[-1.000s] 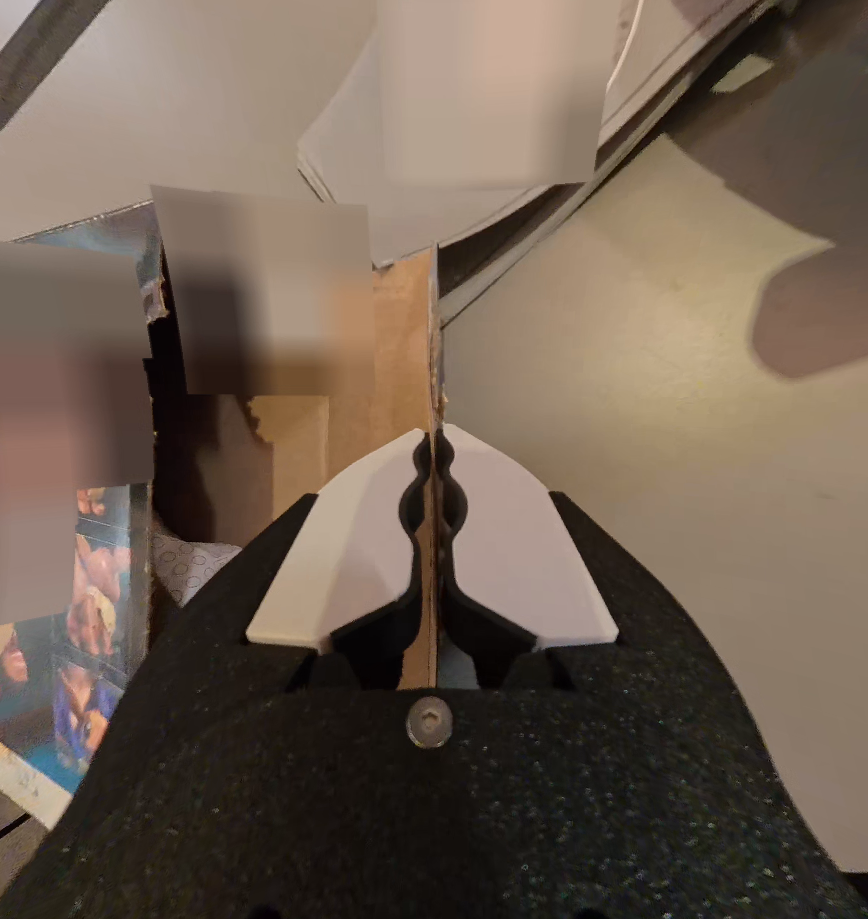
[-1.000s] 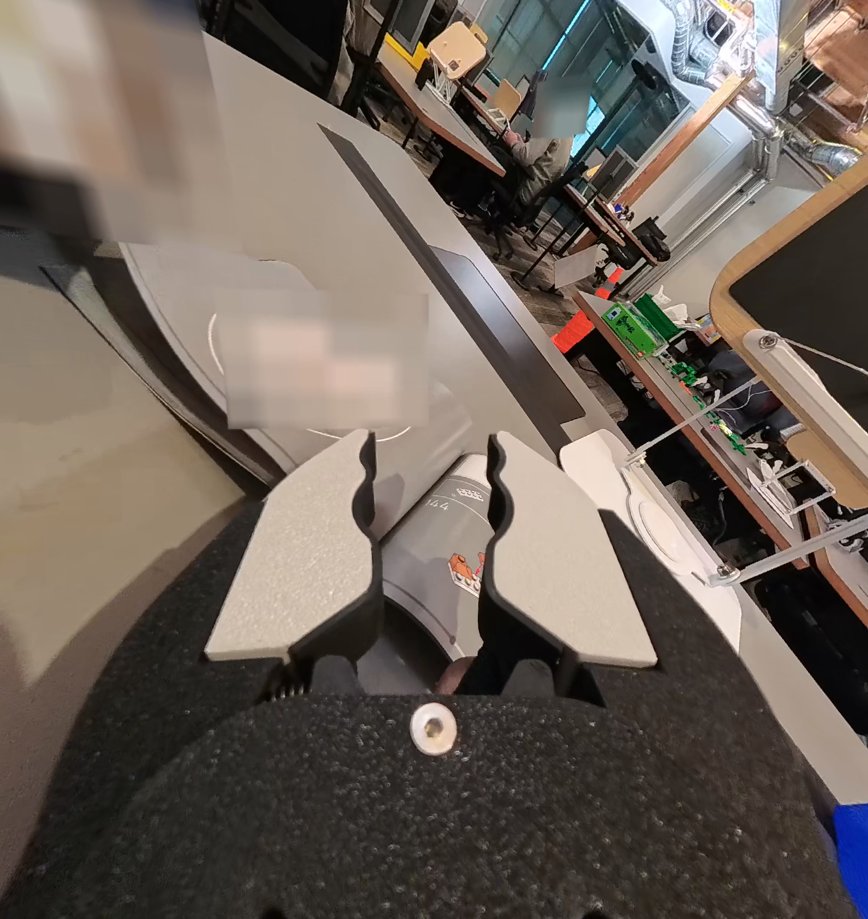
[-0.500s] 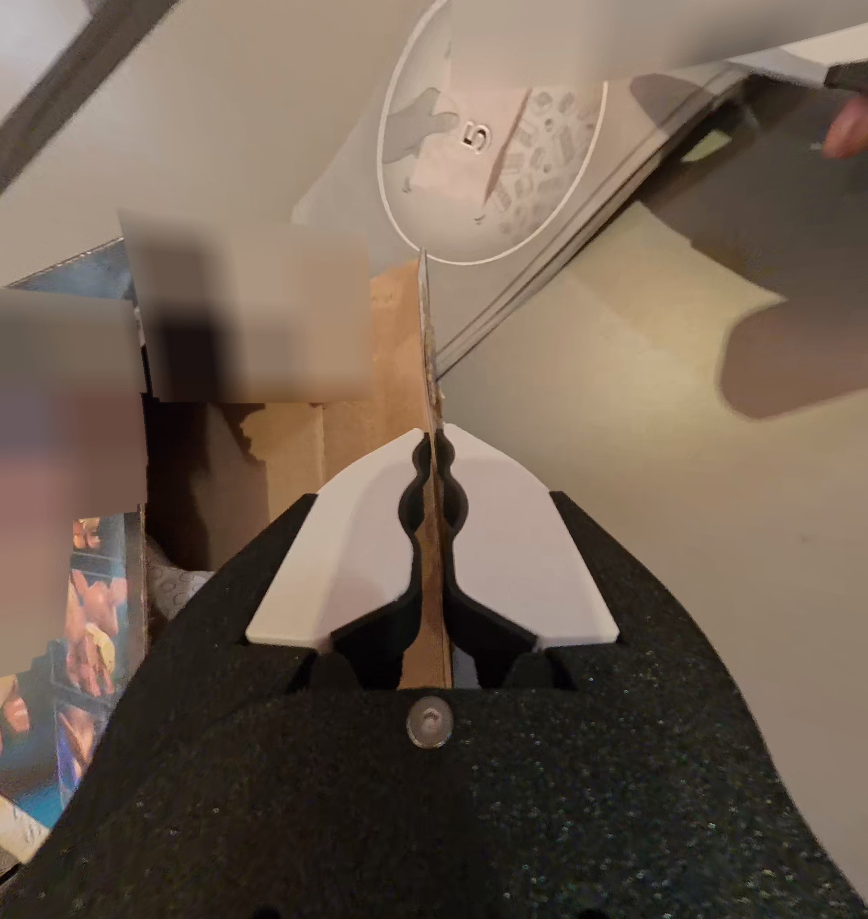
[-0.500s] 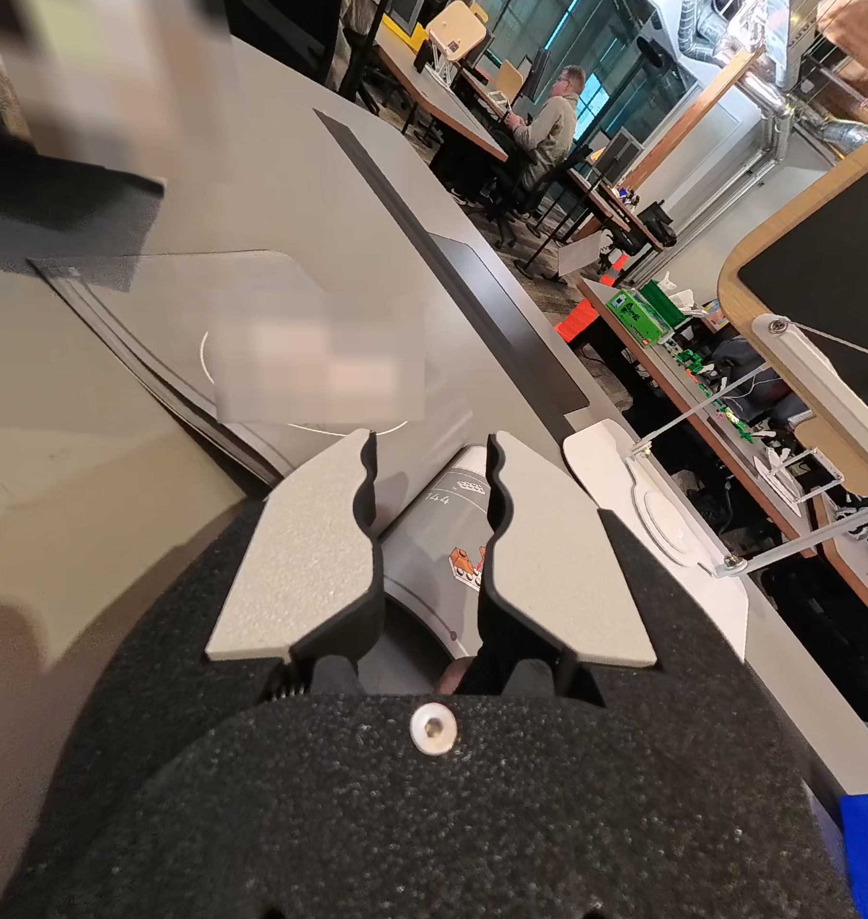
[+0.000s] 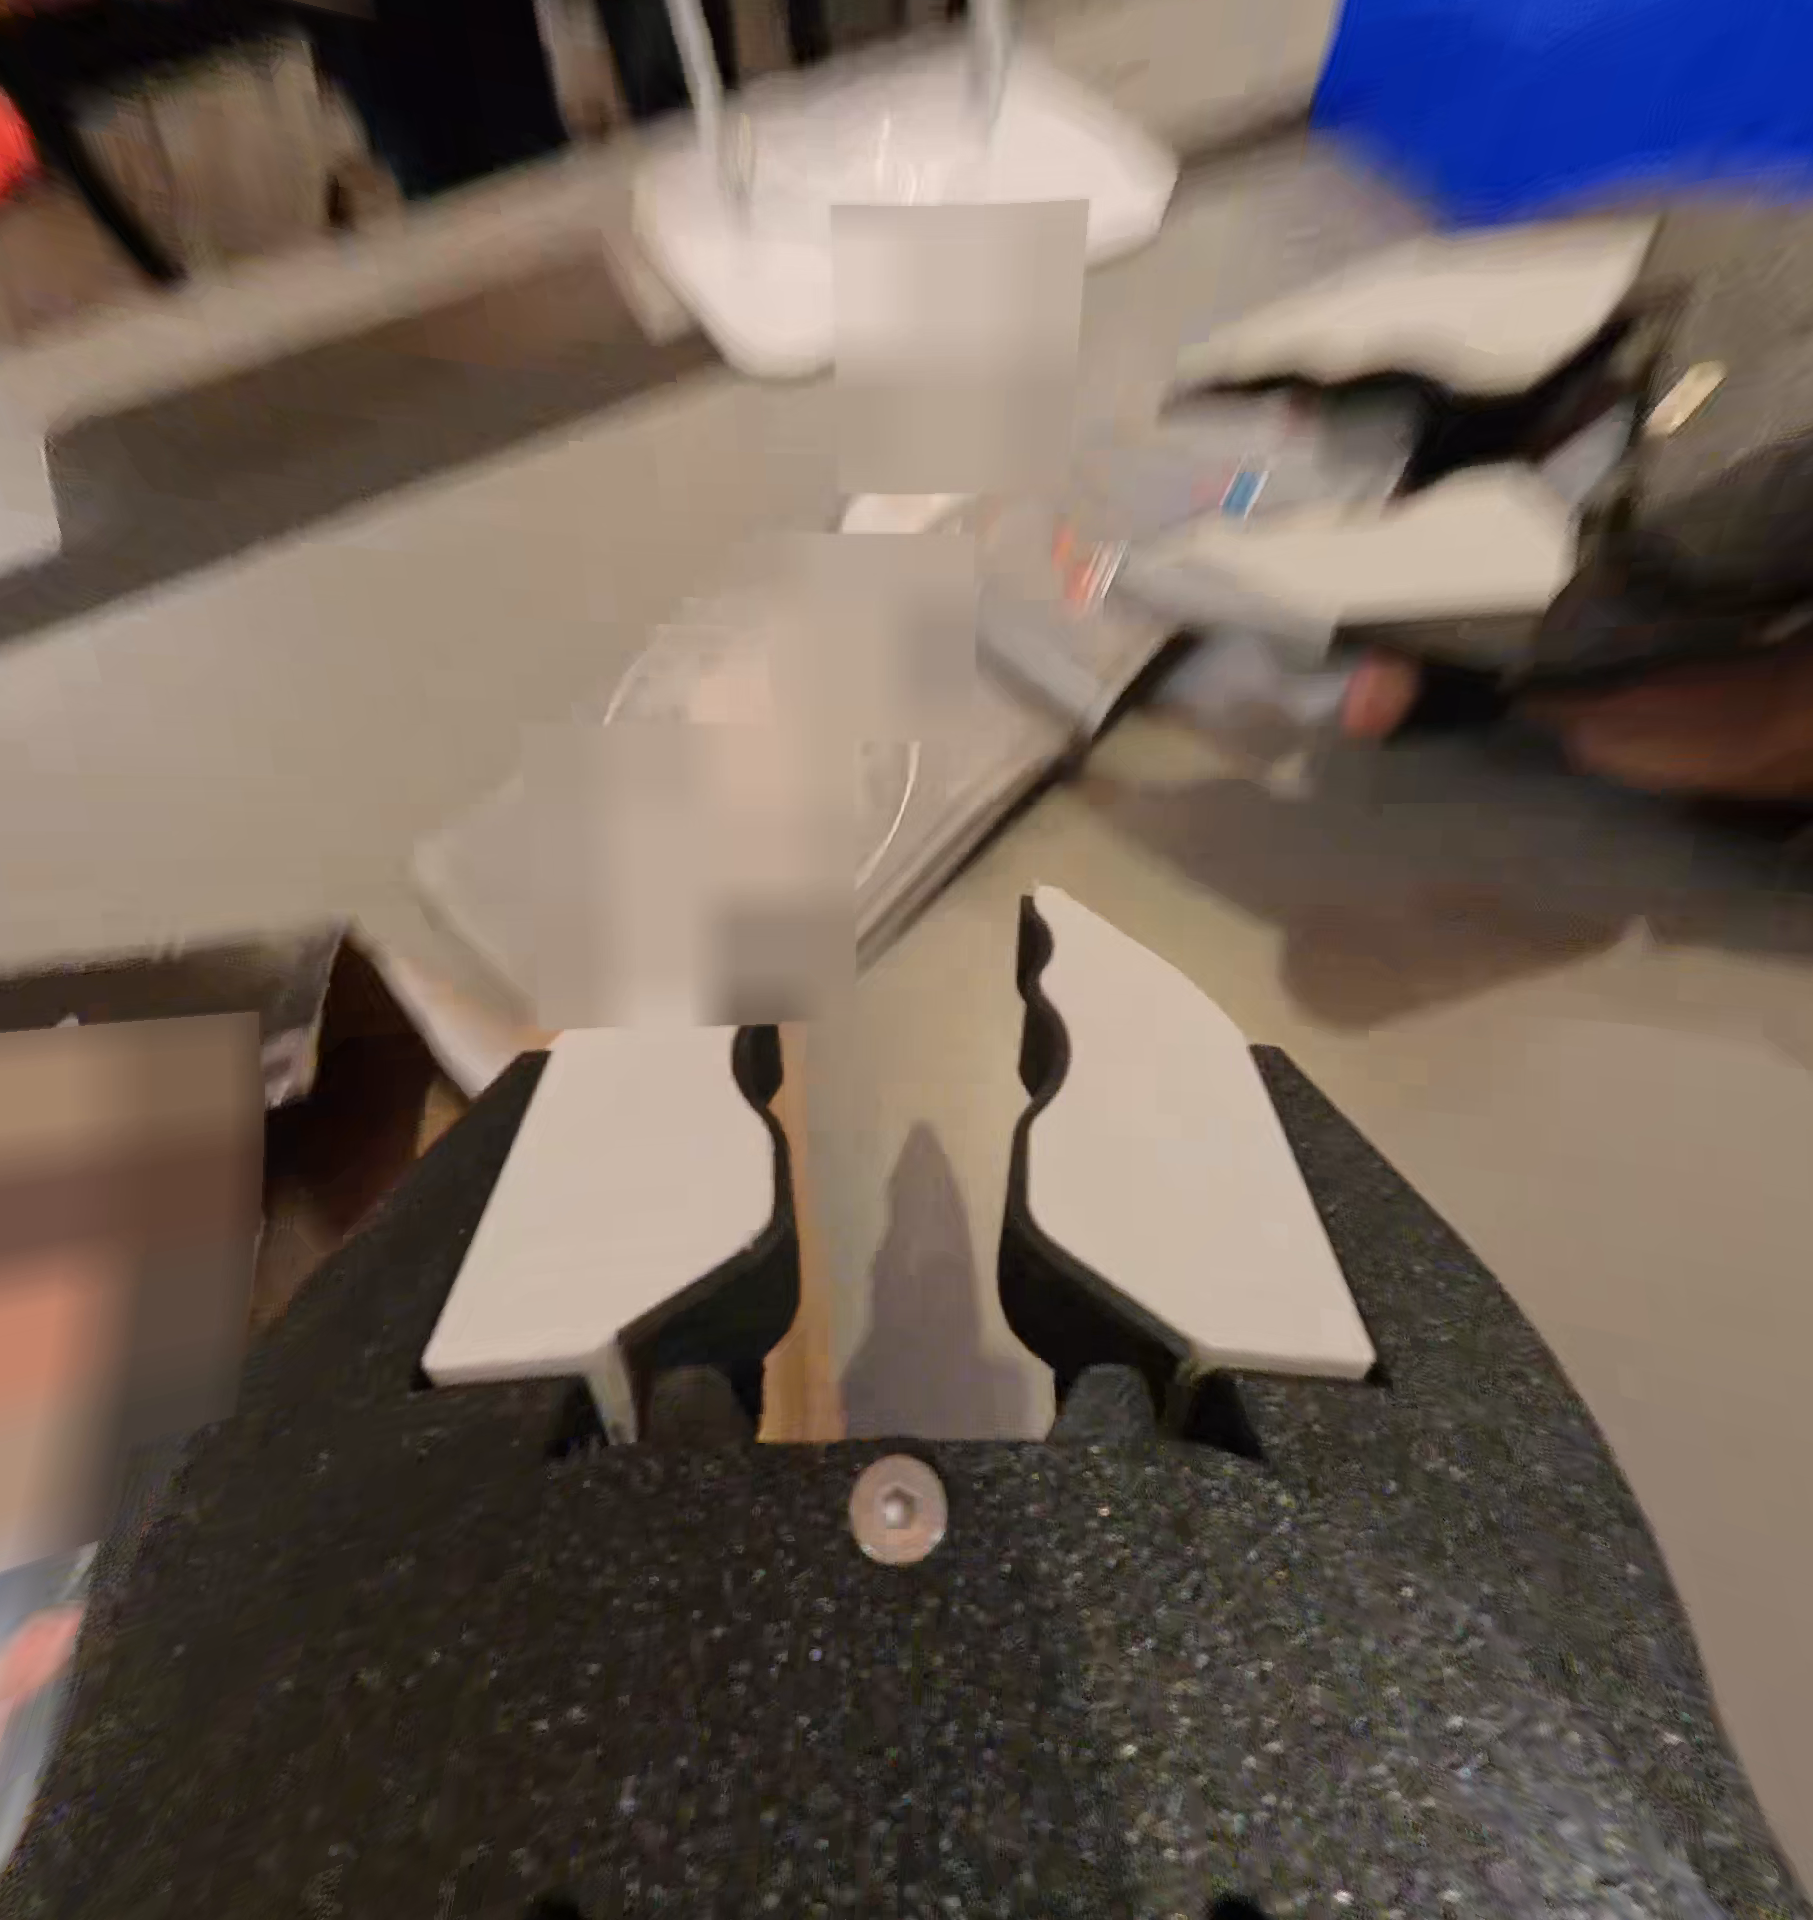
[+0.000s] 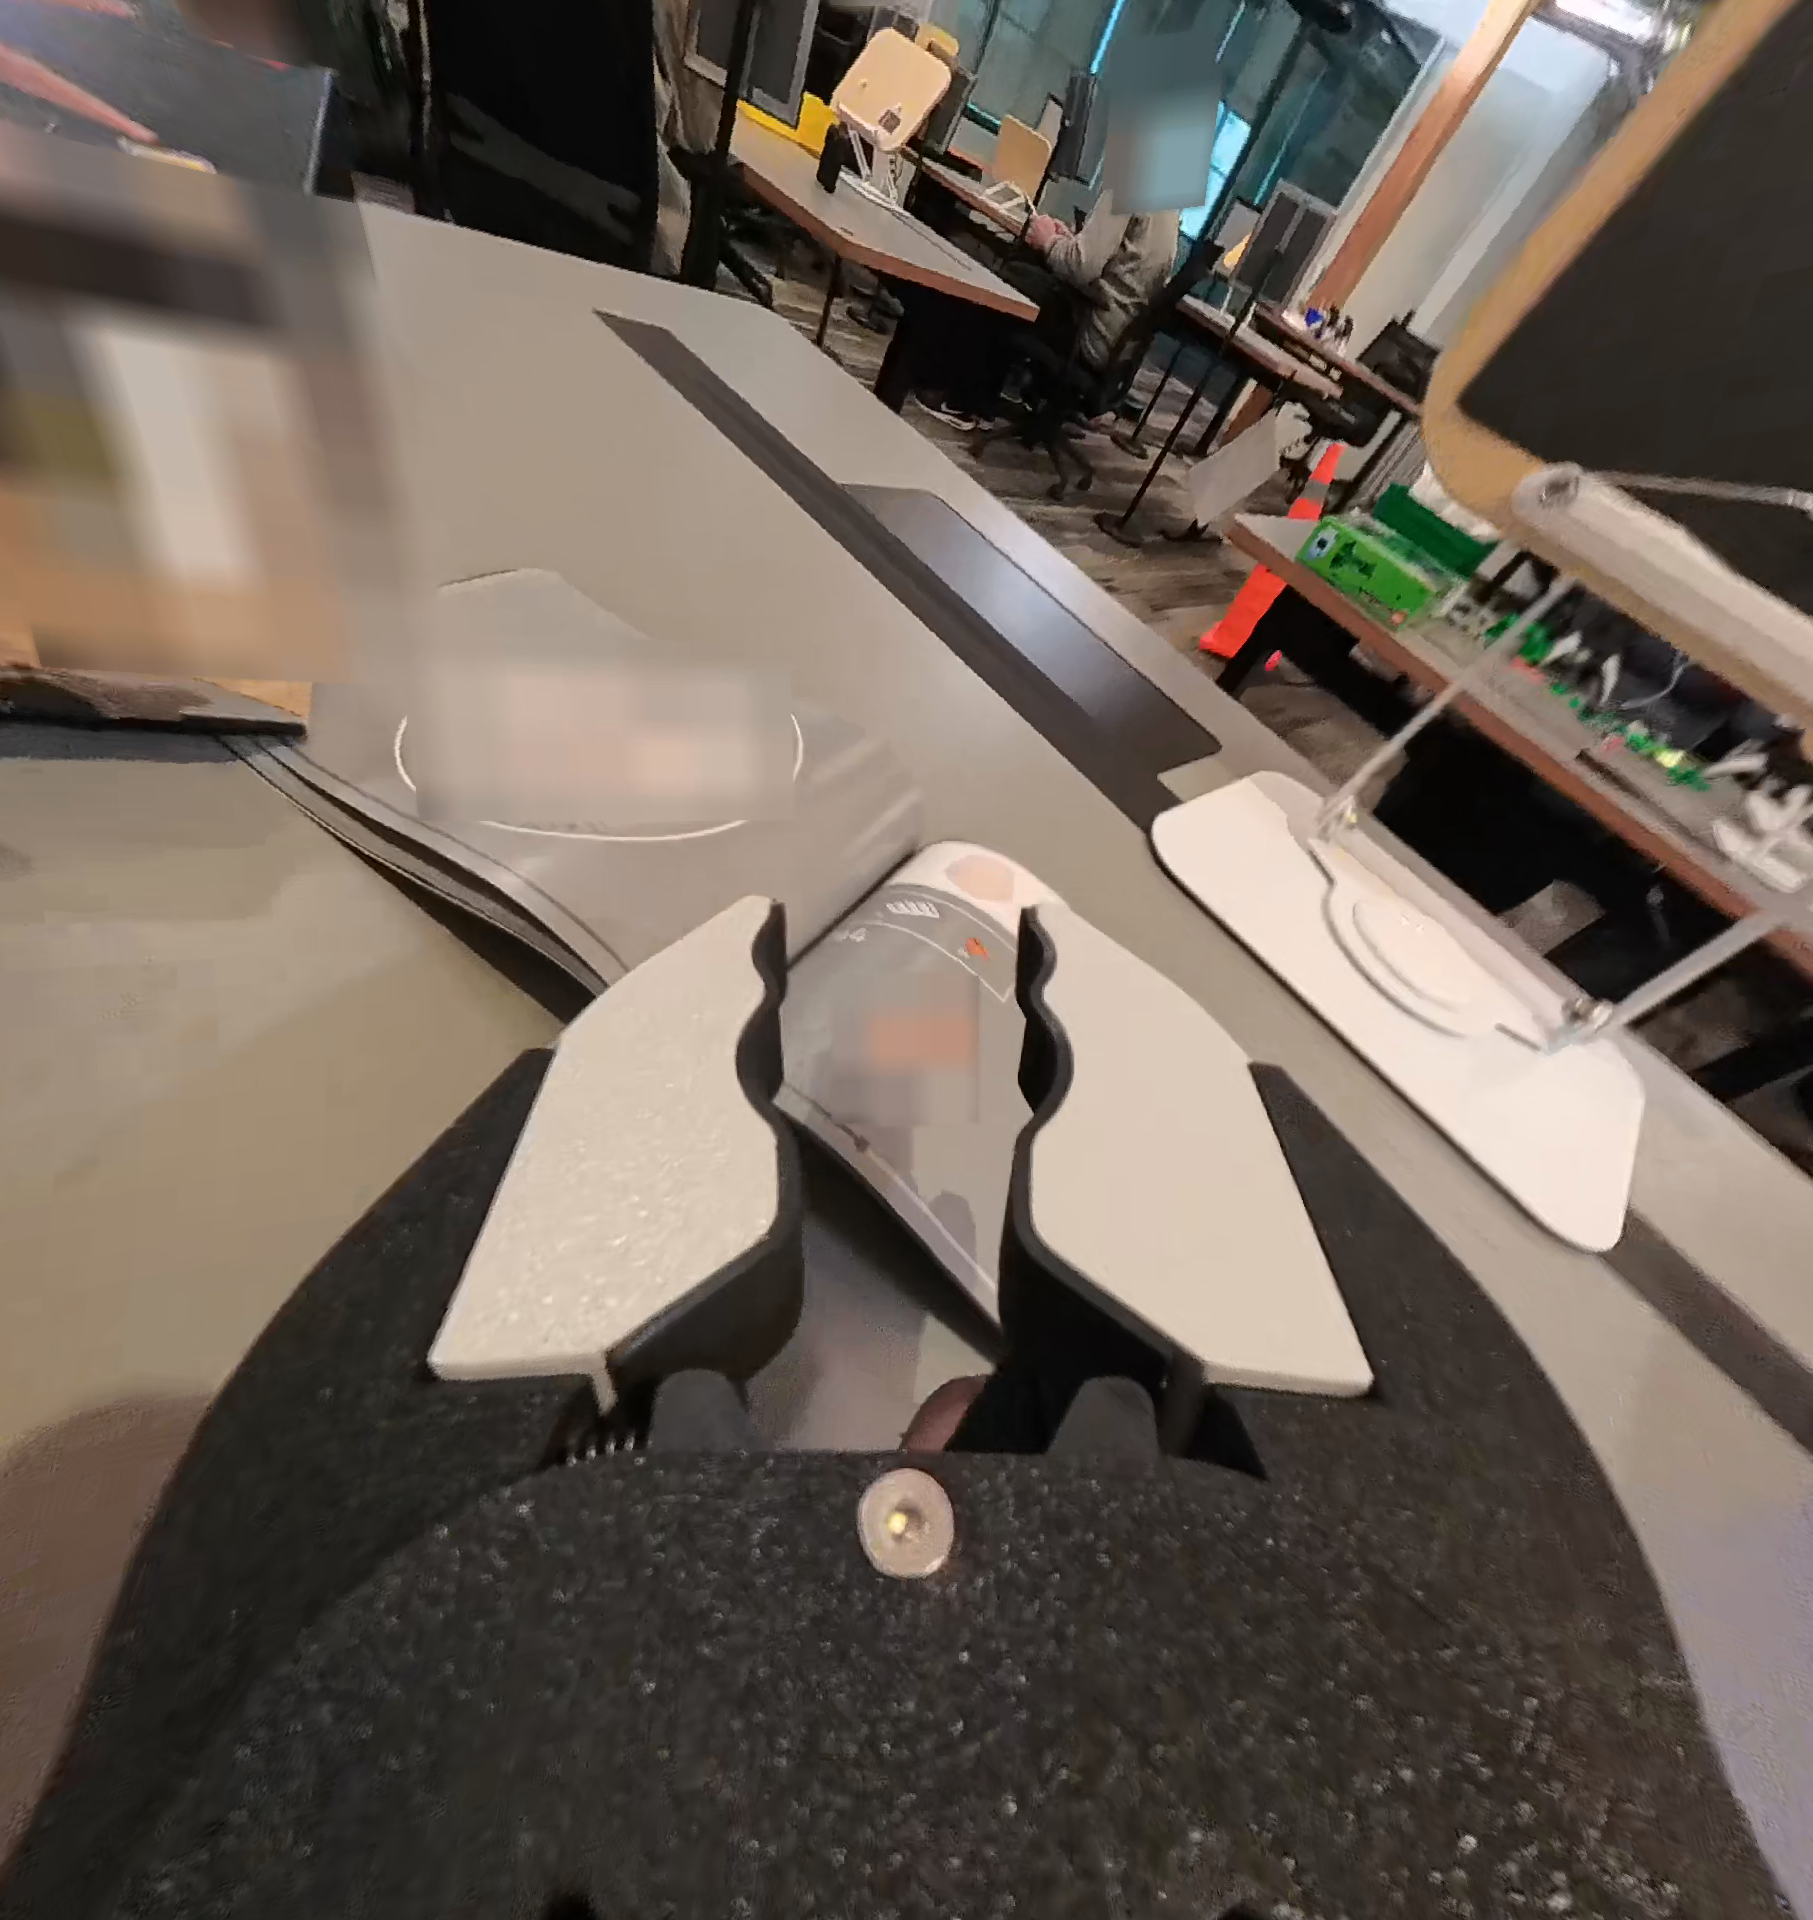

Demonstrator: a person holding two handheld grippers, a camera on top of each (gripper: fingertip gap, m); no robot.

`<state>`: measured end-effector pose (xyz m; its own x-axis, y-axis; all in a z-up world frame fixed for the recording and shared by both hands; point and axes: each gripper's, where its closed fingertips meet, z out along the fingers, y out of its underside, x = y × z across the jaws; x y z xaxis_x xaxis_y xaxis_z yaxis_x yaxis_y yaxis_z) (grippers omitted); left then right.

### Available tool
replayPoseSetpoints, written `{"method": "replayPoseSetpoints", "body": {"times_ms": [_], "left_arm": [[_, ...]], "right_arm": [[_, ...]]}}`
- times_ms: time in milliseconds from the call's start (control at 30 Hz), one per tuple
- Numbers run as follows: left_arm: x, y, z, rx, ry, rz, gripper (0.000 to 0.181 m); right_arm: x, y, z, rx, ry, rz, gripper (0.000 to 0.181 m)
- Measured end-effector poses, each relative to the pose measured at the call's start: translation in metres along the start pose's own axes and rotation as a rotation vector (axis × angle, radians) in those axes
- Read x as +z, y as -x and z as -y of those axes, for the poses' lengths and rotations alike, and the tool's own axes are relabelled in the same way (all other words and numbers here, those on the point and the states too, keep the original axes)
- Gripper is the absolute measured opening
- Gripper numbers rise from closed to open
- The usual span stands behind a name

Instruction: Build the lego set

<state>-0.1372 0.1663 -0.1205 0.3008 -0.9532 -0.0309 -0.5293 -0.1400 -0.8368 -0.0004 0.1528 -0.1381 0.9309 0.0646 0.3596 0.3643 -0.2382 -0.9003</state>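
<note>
Right now the left gripper (image 5: 897,1049) has its fingers spread with nothing pinched; a cardboard edge shows in the gap. The right gripper (image 6: 897,982) is likewise spread, a curled page of the instruction booklet (image 6: 569,862) lying between its fingers without visible contact. That booklet rests open on the tabletop (image 6: 154,987), the lego box (image 5: 289,1049) beside it at the left. No bricks are visible. Risk, as I judge it: the left view is motion-blurred, so a fast swing could knock the box or crease the loose pages.
</note>
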Motion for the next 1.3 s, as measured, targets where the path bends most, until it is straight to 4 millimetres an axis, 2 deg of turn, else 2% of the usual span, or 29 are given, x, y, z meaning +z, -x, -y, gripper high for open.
{"method": "replayPoseSetpoints", "body": {"times_ms": [67, 167, 233, 333, 400, 533, 600, 733, 967, 1033, 1067, 1167, 1300], "left_arm": [[0.005, -0.015, 0.037, -0.071, -0.233, -0.093, 0.051], [0.021, -0.039, 0.08, -0.26, -0.514, -0.276, 0.057], [0.036, -0.053, 0.102, -0.421, -0.645, -0.385, 0.057], [0.056, -0.062, 0.123, -0.674, -0.833, -0.427, 0.053], [0.065, -0.066, 0.127, -0.816, -0.929, -0.421, 0.048], [0.071, -0.083, 0.126, -0.848, -1.034, -0.408, 0.047], [0.072, -0.083, 0.121, -0.905, -1.049, -0.41, 0.048], [0.065, -0.074, 0.116, -0.992, -1.105, -0.425, 0.048], [0.064, -0.063, 0.111, -1.059, -1.104, -0.434, 0.052], [0.065, -0.064, 0.114, -1.078, -1.076, -0.468, 0.054], [0.063, -0.064, 0.117, -1.086, -1.071, -0.491, 0.055], [0.064, -0.062, 0.126, -1.051, -0.988, -0.492, 0.071], [0.062, -0.058, 0.131, -1.071, -0.945, -0.533, 0.072]], "right_arm": [[-0.008, -0.006, -0.005, 0.085, -0.003, 0.022, 0.042], [-0.023, -0.015, -0.011, 0.206, -0.016, 0.043, 0.038], [-0.033, -0.021, -0.016, 0.266, -0.02, 0.044, 0.036], [-0.05, -0.027, -0.02, 0.373, -0.043, 0.057, 0.032], [-0.061, -0.027, -0.019, 0.477, -0.074, 0.106, 0.033], [-0.081, -0.028, -0.006, 0.735, -0.206, 0.2, 0.037], [-0.084, -0.018, 0.0, 0.827, -0.236, 0.279, 0.036], [-0.083, 0.004, 0.007, 0.825, -0.225, 0.358, 0.038], [-0.082, 0.023, 0.017, 0.814, -0.232, 0.438, 0.041], [-0.082, 0.024, 0.017, 0.83, -0.226, 0.454, 0.041], [-0.082, 0.028, 0.018, 0.845, -0.219, 0.49, 0.033], [-0.085, 0.041, 0.024, 0.881, -0.217, 0.601, 0.031], [-0.09, 0.055, 0.034, 0.909, -0.249, 0.67, 0.034]]}}
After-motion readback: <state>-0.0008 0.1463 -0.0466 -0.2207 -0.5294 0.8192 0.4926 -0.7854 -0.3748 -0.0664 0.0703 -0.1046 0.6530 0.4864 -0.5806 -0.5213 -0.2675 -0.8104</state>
